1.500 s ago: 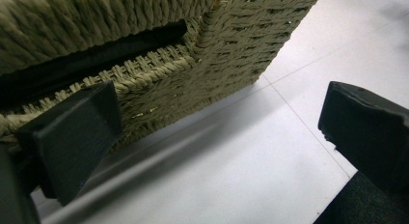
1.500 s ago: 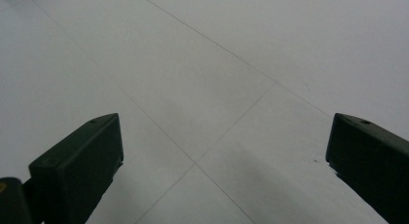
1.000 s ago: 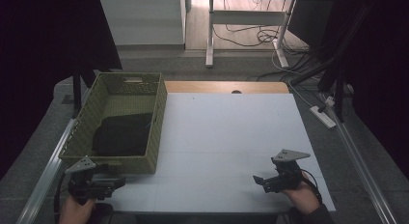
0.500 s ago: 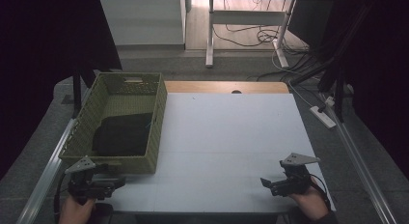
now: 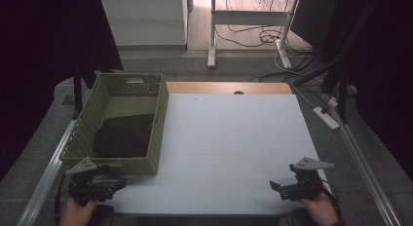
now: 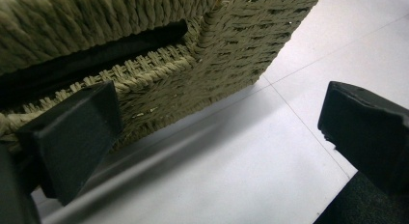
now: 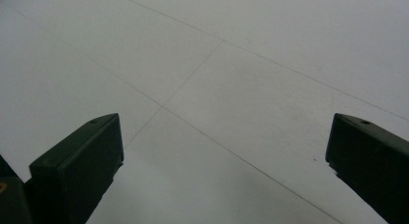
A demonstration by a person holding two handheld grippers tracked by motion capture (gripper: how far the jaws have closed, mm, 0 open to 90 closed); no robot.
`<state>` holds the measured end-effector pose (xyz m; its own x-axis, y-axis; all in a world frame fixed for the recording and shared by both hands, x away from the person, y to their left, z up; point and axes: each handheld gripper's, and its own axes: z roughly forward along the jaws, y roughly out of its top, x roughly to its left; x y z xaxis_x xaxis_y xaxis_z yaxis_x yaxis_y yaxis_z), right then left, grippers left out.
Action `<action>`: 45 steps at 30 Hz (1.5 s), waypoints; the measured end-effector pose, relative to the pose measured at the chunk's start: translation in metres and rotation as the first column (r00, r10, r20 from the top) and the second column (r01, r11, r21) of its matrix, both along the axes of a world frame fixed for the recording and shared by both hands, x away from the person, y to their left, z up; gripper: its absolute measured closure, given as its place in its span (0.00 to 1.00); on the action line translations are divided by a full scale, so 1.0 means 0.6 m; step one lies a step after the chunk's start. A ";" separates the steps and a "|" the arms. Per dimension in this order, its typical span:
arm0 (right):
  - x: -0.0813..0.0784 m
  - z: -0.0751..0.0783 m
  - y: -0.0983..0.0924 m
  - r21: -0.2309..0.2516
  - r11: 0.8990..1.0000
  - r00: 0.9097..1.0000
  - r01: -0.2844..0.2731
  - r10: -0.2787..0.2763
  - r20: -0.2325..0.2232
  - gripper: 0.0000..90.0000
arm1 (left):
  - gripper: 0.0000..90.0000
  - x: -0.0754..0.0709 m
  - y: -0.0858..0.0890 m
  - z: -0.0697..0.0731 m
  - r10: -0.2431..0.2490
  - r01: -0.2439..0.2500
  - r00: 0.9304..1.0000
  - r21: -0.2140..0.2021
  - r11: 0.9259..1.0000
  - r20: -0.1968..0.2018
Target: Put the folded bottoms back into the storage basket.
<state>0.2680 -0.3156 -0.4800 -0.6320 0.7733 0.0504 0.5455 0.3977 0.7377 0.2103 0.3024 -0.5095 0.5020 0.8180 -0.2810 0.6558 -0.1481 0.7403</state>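
Grippers sit at the near edge of the white table (image 5: 229, 138), 1 at each near corner, both with jaws spread wide and nothing between them. The left gripper (image 5: 119, 183) is held by a hand (image 5: 75, 212) at the near left, its jaws pointing right along the table edge, just beside the near wall of the green woven basket (image 5: 124, 163). In the left gripper view that gripper (image 6: 217, 132) looks past the basket's near right corner (image 6: 231, 55); 1 jaw stands close against the weave, and I cannot tell whether it touches. The other jaw is over bare table.

The basket stands on the left side of the table, well apart from the right gripper (image 5: 275, 187). A black folded cloth (image 5: 124, 136) lies inside the basket on its floor, toward the near end; a dark strip of it shows through the handle slot in the left gripper view (image 6: 91, 60).

The right gripper is held by a hand (image 5: 321, 211) at the near right, jaws pointing left over bare table. In the right gripper view its jaws (image 7: 222, 151) are released and far apart above the white surface, with faint seam lines crossing between them.
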 end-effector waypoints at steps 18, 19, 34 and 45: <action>-0.013 0.004 -0.023 0.012 0.999 0.999 0.043 -0.043 0.005 0.00 | 0.02 0.001 0.000 0.000 0.003 -0.003 1.000 0.001 1.000 -0.003; -0.014 0.004 -0.024 0.011 0.999 0.999 0.045 -0.046 0.006 0.00 | 0.02 0.001 0.000 0.000 0.003 -0.003 1.000 0.001 1.000 -0.003; -0.026 0.006 -0.039 -0.009 0.996 0.996 0.086 -0.086 0.009 0.00 | 0.02 0.001 0.000 -0.001 0.008 -0.008 1.000 0.002 1.000 -0.007; -0.029 0.004 -0.037 -0.042 0.995 0.996 0.086 -0.086 0.000 0.00 | 0.02 0.002 0.001 -0.001 0.012 -0.012 1.000 0.001 1.000 -0.011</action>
<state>0.2504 -0.3381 -0.4773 -0.5631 0.8262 0.0181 0.5802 0.3797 0.7206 0.2113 0.3029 -0.5101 0.4891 0.8239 -0.2862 0.6659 -0.1408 0.7326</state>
